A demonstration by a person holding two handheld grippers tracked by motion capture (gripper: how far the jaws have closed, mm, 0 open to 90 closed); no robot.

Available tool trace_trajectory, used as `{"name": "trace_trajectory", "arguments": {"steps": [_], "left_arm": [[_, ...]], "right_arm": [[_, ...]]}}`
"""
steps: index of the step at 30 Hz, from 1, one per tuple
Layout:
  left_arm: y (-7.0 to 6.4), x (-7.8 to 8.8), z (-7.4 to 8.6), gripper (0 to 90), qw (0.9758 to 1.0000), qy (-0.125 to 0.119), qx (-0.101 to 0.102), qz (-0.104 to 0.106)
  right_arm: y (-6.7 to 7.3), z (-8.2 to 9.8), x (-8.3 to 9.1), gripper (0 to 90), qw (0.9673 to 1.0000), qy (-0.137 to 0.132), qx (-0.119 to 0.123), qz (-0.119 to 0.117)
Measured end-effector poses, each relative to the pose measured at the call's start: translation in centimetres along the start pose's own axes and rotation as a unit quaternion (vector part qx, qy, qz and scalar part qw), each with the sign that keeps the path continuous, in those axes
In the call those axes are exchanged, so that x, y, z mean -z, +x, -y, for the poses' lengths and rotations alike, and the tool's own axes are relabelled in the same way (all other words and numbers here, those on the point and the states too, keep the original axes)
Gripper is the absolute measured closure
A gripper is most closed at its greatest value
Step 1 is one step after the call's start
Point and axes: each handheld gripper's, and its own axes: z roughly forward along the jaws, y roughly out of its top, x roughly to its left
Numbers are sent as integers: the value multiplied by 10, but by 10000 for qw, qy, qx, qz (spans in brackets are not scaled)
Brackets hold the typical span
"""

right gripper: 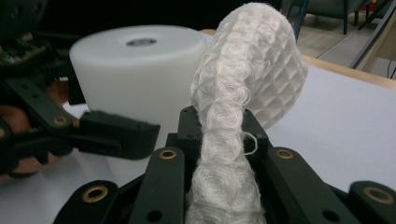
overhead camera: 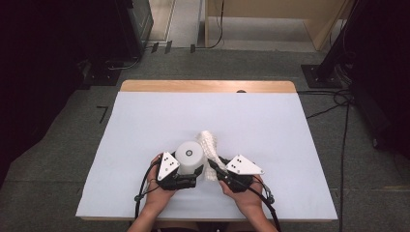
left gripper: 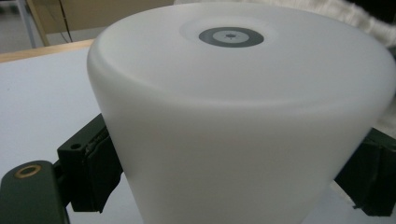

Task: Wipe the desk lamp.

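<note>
I've got the left claw [overhead camera: 192, 170] clamped across the white plastic cylinder [overhead camera: 189, 155], one jaw on each side of its wall, the cylinder standing upright near the front middle of the tabletop [overhead camera: 145, 125]. In the left gripper view the cylinder [left gripper: 238, 116] sits square between the two jaws, its flat top with the grey ring facing up.

My right claw [overhead camera: 213, 167] is pinched almost shut on the white waffle-weave cloth [overhead camera: 209, 145], bunched into a rope. In the right gripper view the cloth [right gripper: 243, 93] rises straight out along the jaws, its rounded free end sitting just right of the cylinder [right gripper: 135, 74] and about level with its top.

So the cloth lies right beside the cylinder, on its right flank, its long axis running away from me. I judge the right hand is the one to carry it across, leftward onto the wall.
</note>
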Motion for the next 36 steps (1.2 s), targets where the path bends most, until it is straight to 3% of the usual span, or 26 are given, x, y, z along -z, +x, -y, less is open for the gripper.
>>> {"name": "trace_trajectory", "arguments": {"steps": [6, 13, 16, 19, 22, 27, 36], "left_arm": [[1, 0, -1, 86, 10000, 20, -40, -14], [14, 9, -7, 86, 9994, -218, 238, 98], [15, 10, -7, 86, 9993, -232, 263, 116], [13, 8, -6, 86, 9994, -204, 225, 174], [7, 4, -3, 86, 9997, -96, 96, 192], [6, 2, -2, 86, 9998, -55, 80, 190], [16, 13, -9, 86, 9990, -347, 232, 156]], "right_arm": [[1, -2, 1, 757, 10000, -53, 25, -24], [-1, 15, -15, 757, 9986, 510, -16, -148], [0, 18, -18, 756, 9980, 613, -39, -161], [0, 15, -16, 757, 9983, 563, -11, -119], [-1, 9, -9, 757, 9993, 362, -37, -106], [-1, -1, 0, 757, 9999, 89, 28, -90], [0, 19, -18, 757, 9982, 583, 28, -159]]}}
